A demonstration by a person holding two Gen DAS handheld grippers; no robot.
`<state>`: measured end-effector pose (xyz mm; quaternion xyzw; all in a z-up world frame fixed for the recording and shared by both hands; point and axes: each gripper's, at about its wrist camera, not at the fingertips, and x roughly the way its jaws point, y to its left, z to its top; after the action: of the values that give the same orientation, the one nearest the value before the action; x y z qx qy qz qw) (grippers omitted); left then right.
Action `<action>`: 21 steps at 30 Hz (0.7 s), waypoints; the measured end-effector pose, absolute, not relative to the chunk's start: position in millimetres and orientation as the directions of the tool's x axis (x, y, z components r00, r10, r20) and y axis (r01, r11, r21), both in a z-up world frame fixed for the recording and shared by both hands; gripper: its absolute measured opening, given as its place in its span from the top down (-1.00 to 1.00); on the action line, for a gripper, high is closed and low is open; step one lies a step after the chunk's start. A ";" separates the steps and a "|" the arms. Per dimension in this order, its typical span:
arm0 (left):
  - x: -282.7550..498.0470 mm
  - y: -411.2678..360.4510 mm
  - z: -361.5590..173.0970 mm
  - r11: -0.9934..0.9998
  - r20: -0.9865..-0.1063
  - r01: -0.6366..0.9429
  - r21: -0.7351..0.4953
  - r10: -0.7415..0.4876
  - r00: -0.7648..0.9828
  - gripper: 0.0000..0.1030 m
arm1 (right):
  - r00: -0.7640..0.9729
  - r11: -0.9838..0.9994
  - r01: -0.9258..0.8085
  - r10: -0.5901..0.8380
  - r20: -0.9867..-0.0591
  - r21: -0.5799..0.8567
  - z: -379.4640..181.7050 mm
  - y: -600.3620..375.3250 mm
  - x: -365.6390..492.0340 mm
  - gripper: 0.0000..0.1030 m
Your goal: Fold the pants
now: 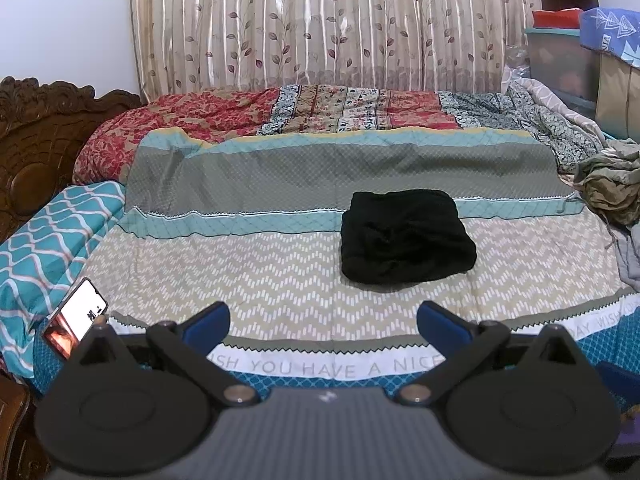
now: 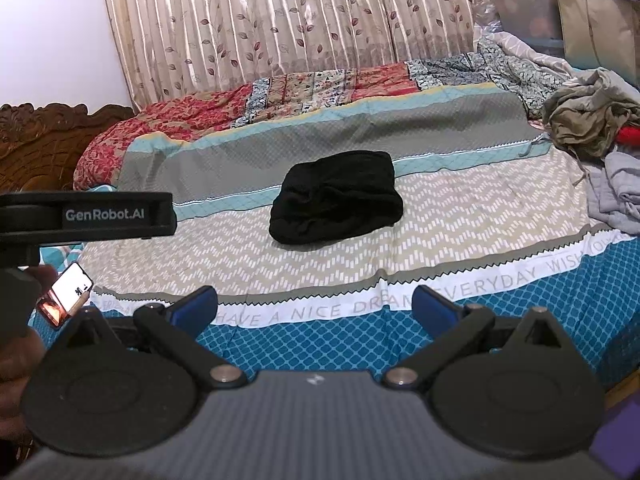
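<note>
Black pants, folded into a compact, slightly rumpled bundle, lying on the bedspread well ahead of both tongs and touched by neither. Ahead and a little right of the left tongs; ahead and slightly left of the right tongs. Resting across the border where the beige chevron band meets the teal stripe.

Left tongs spread wide, blue fingertips far apart, nothing between them, poised over the near edge of the bed. Right tongs likewise gaping wide and empty, blue fingertips over the printed white strip reading "HAVE A NICE DREAM EVERYDAY". Body of the left tongs visible in the right wrist view at far left, marked "GenRobot.AI", with part of a hand below it.

Near left of both tongs, a smartphone with a lit screen, propped at the bed edge. Further left, a teal lattice-patterned pillow and a carved wooden headboard. Beyond the pants, a red floral quilt bunched along the far side of the bed, backed by a leaf-print curtain. Far right, a heap of unfolded olive and grey clothes, with a clear plastic storage bin behind.
</note>
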<state>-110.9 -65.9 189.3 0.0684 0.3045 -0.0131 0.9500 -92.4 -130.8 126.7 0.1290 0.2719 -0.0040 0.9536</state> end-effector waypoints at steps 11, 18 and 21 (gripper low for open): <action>-111.7 -66.9 187.4 0.990 -0.590 0.069 0.125 0.018 0.807 -1.00 | 0.851 0.966 0.078 0.065 -0.521 0.247 125.9 -131.3 -92.2 -1.00; -109.3 -65.6 183.9 0.990 -0.606 0.073 0.120 0.015 0.795 -1.00 | 0.845 0.965 0.076 0.072 -0.530 0.252 124.7 -132.2 -90.5 -1.00; -108.5 -65.0 181.8 0.990 -0.612 0.071 0.121 0.018 0.790 -1.00 | 0.843 0.965 0.076 0.073 -0.533 0.252 124.3 -132.5 -90.4 -1.00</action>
<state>-108.5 -65.0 181.8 0.0689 0.3235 -0.0141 0.9436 -90.4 -132.5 124.3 0.1330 0.2802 -0.0008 0.9507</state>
